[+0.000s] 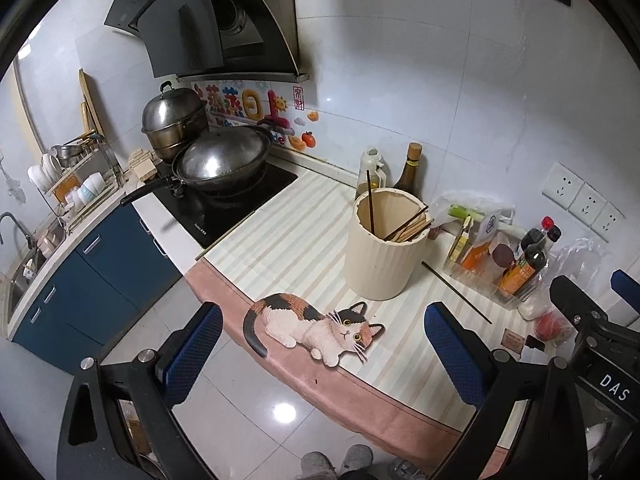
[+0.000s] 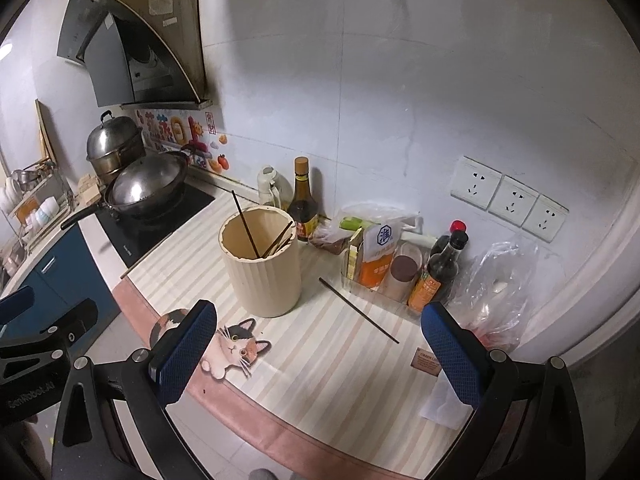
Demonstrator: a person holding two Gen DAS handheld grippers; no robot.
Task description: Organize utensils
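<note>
Left wrist view: the left claw [image 1: 322,354] hangs spread wide and empty at the edge of the surface [image 1: 304,248]. Ahead of it stands the cream holder [image 1: 384,252], several chopsticks already inside. One dark chopstick [image 1: 456,293] lies loose beyond the claw's right finger, and a pale chopstick [image 1: 225,236] rests ahead-left by the stove.

Right wrist view: the right claw [image 2: 318,354] is spread too, gripping nothing. The loose chopstick lies just ahead, between its fingers. Mostly done, I'd say, with two stragglers left.
</note>
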